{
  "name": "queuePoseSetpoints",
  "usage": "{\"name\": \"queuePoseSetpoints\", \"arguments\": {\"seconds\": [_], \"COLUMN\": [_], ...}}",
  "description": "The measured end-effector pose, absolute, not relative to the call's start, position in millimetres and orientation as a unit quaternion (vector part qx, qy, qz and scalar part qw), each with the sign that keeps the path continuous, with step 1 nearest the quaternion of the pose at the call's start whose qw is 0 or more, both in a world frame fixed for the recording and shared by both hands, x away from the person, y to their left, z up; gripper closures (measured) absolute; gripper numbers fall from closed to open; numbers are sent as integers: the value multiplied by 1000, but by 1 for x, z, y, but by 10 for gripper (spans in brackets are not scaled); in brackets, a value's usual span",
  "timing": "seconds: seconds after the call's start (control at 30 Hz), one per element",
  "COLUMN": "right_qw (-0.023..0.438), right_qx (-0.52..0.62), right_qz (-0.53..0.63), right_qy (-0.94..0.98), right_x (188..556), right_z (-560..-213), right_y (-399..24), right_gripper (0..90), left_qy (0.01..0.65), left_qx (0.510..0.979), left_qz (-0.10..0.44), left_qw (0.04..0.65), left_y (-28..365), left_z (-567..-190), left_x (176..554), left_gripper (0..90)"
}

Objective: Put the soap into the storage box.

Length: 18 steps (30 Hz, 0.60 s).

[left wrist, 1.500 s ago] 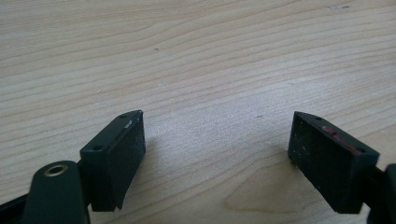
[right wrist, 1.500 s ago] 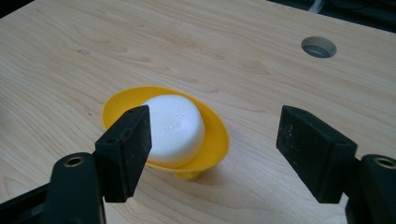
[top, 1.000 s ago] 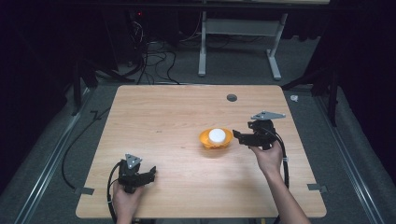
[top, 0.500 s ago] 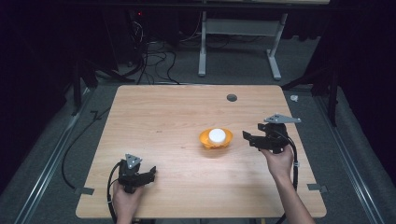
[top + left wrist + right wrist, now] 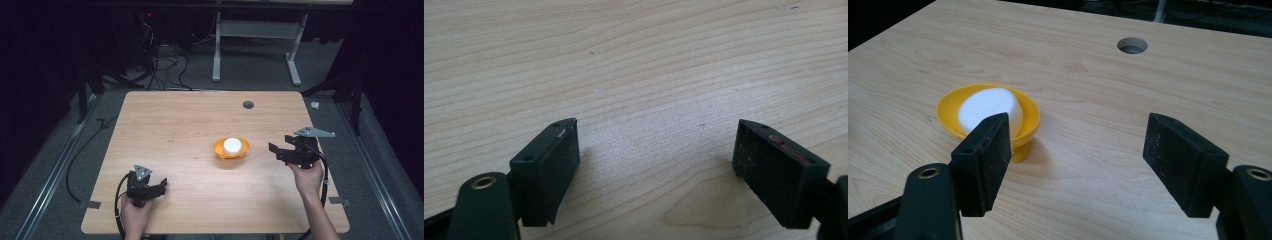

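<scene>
— How is the left gripper sitting?
— It is resting low by the near left edge, the left hand gripping it from behind, jaws standing wide apart with nothing between them.
— And the right gripper?
— The right hand is holding it raised, pointing left, jaws gaping wide too.

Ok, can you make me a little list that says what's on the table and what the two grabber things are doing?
table: light wooden table with a round hole
dish: small yellow bowl near the middle
in the dish: white round foam-like block
left gripper: jaws open, low over bare wood
right gripper: jaws open, empty, beside the bowl, not touching it
</scene>
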State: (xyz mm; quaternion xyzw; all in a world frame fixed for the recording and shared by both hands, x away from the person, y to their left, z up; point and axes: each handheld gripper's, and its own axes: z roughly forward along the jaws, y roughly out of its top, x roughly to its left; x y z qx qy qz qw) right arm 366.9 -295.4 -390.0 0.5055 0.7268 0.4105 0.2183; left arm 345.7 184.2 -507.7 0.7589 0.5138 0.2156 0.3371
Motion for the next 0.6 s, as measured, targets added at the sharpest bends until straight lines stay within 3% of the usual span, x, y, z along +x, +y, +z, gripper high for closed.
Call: {"name": "queuePoseSetpoints", "arguments": {"seconds": [0.6], "right_qw": [222], "right_qx": [516], "right_qz": [414], "right_qy": [716], "right_x": [349], "right_z": [-394], "right_y": [-311], "right_gripper": [279], "left_qy": [513], "left_qx": [760], "left_qz": [215], "left_qw": [336], "left_y": [184], "left_z": [-508], "left_x": [346], "left_gripper": [194]}}
